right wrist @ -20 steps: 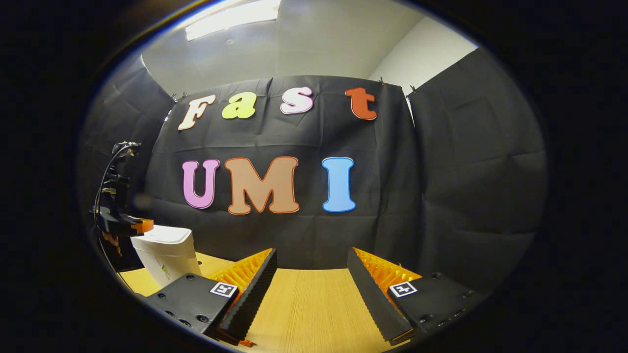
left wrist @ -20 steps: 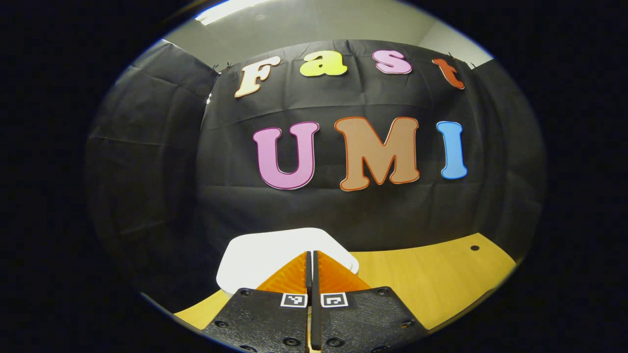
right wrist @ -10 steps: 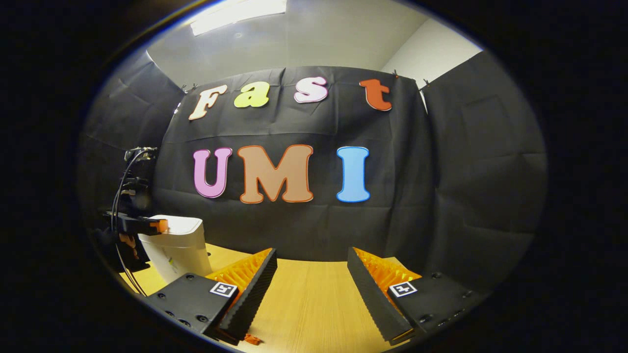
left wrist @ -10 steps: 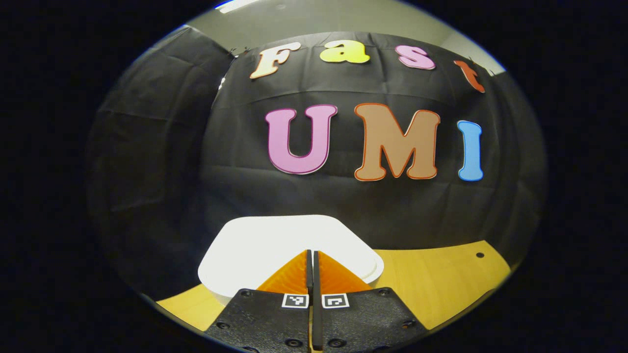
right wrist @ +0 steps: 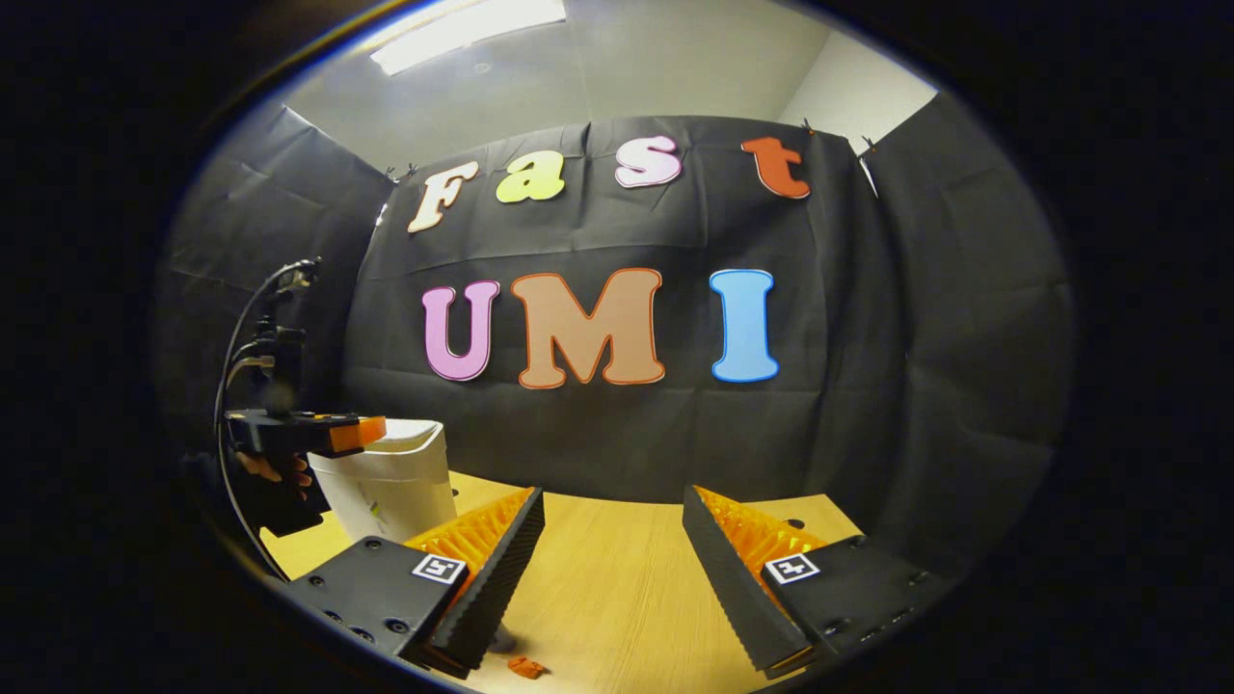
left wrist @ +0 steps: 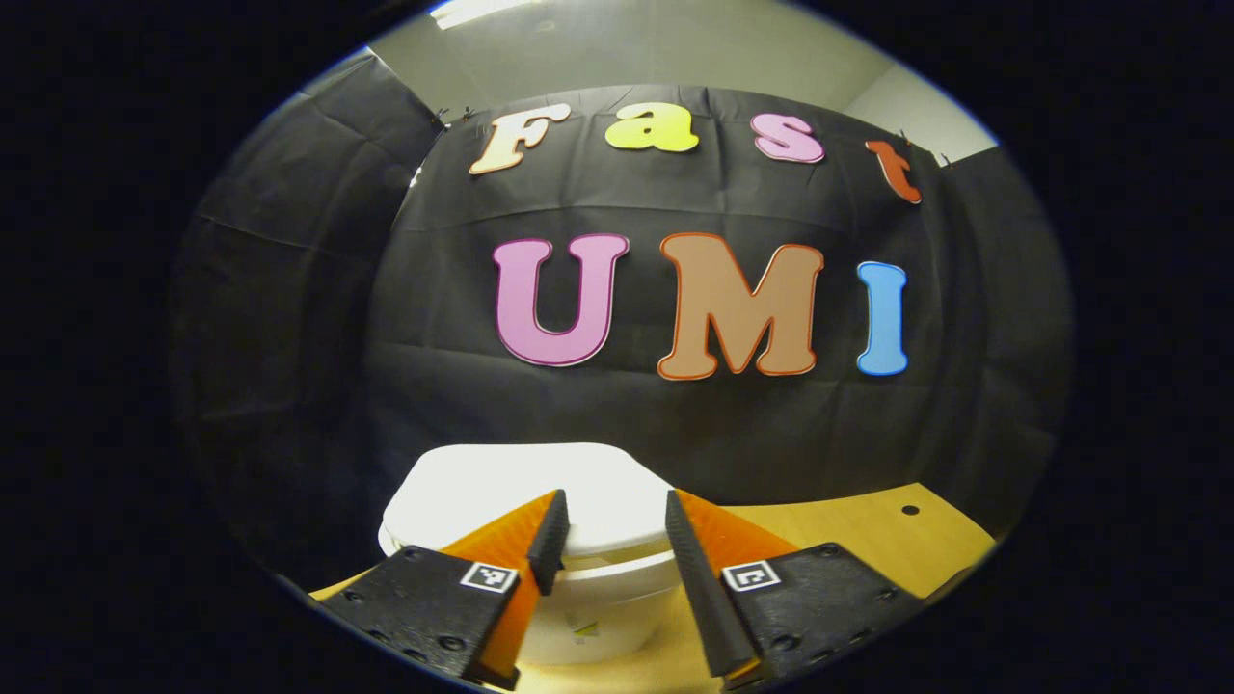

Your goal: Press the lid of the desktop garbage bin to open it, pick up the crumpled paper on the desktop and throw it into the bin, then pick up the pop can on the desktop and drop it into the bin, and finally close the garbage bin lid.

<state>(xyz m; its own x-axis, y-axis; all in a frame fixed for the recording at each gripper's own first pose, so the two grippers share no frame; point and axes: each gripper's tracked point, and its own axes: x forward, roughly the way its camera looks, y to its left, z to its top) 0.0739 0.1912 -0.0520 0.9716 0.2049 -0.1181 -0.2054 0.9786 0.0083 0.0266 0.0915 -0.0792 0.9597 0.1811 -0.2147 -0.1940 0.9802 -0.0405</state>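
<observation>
The white desktop bin [left wrist: 525, 487] stands on the wooden table, its lid looking down and flat in the left gripper view. My left gripper [left wrist: 614, 501] hovers just above and in front of the lid, open, with nothing between its fingers. In the right gripper view the same bin [right wrist: 390, 487] stands at the far left, and the left gripper [right wrist: 352, 434] reaches over its top edge, held by a hand [right wrist: 275, 472]. My right gripper [right wrist: 613, 496] is open over bare table, well to the right of the bin.
The wooden table [right wrist: 617, 578] stretches to the black cloth wall behind. A small orange-red scrap [right wrist: 525, 665] lies on the table by my right gripper's left finger. A small round hole [left wrist: 909, 509] marks the tabletop at the right.
The left gripper went from shut to open and drew back slightly from the bin lid. The right gripper view swung left, so the bin sits further in; the scrap came into view.
</observation>
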